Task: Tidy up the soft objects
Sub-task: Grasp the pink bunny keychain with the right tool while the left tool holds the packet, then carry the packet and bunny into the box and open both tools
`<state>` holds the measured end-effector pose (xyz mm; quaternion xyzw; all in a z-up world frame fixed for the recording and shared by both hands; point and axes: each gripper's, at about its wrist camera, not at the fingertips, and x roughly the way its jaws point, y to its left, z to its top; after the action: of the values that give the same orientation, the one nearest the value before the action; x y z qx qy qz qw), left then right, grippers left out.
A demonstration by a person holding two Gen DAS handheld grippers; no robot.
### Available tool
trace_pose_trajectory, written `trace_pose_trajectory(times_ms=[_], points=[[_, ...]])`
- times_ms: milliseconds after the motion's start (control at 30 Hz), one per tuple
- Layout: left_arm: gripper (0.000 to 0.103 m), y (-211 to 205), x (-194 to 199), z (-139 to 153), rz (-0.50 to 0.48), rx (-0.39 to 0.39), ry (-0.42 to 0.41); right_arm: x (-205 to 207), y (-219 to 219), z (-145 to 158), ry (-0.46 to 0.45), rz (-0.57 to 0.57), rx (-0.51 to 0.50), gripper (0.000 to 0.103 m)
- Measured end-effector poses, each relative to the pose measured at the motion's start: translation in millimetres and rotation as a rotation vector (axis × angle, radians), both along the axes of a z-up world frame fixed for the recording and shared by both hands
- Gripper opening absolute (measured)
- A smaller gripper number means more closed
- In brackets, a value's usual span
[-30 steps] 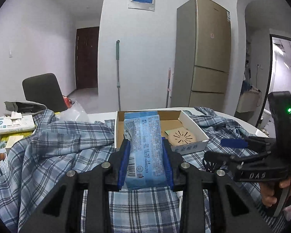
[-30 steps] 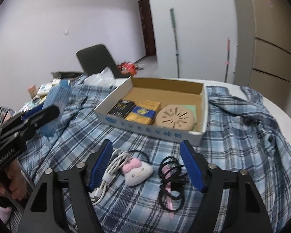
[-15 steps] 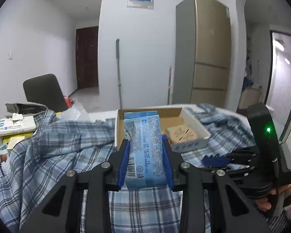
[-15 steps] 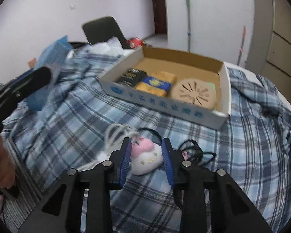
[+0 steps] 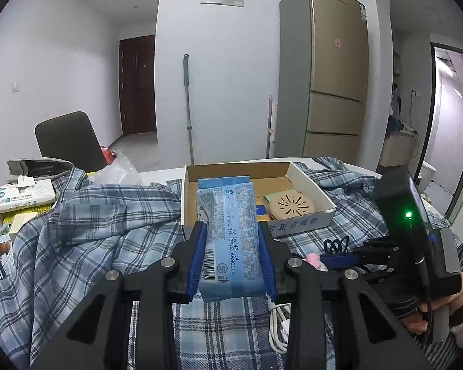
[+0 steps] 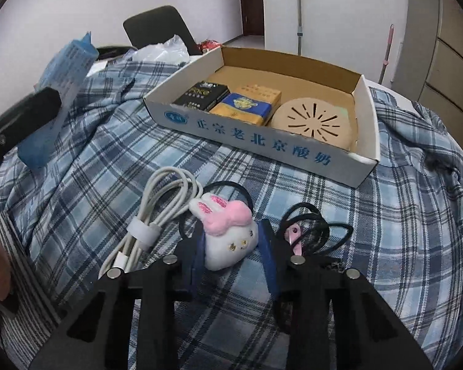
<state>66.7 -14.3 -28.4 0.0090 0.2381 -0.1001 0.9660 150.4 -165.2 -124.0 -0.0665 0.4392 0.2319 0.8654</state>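
My left gripper [image 5: 231, 231] is shut on a blue soft tissue pack [image 5: 228, 215], held above the plaid shirt [image 5: 108, 231] in front of the cardboard box [image 5: 305, 219]. The pack [image 6: 64, 71] also shows at the left of the right wrist view. My right gripper [image 6: 231, 237] points down at the shirt, its jaws closing, with a white plush bunny with pink ears [image 6: 228, 234] between them; both blue pads touch its sides. The left wrist view shows this gripper [image 5: 339, 259] low at the right, held by a hand [image 5: 423, 323].
The box [image 6: 262, 141] holds a black pack [image 6: 200, 95], a yellow-blue pack [image 6: 247, 104] and a round beige disc [image 6: 314, 123]. A coiled white cable [image 6: 157, 215] lies left of the bunny, black hair ties [image 6: 311, 228] right. A tissue box [image 5: 21, 194] and chair [image 5: 68, 138] stand far left.
My right gripper has come down over the bunny and its jaws have drawn in from wide apart to the bunny's sides. The left gripper has kept still with the pack.
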Motion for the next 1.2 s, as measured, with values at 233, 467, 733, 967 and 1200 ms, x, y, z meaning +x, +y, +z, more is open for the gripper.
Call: trace_pose_trajectory(times_ms=[233, 467, 733, 967, 1200], points=[[0.035, 0.4, -3.2, 1.6, -0.002, -0.004, -0.014, -23.3, -12.6, 32.8, -0.198, -0.024, 0.072, 0.026], [0.035, -3.7, -8.0, 3.6, -0.011, 0.018, -0.035, -25.1, -20.9, 45.0, -0.252, -0.061, 0.118, 0.026], [0.035, -2.8, -8.2, 4.8, -0.015, 0.019, -0.042, -27.7, -21.5, 45.6, -0.255, -0.058, 0.124, 0.026], [0.035, -0.2, -9.6, 6.8, -0.009, 0.011, -0.052, -36.0, -23.1, 53.8, -0.304, -0.048, 0.153, 0.026], [0.035, 0.7, -15.5, 22.4, 0.014, 0.014, -0.049, -42.9, -30.1, 64.4, -0.392, -0.088, 0.167, 0.026]])
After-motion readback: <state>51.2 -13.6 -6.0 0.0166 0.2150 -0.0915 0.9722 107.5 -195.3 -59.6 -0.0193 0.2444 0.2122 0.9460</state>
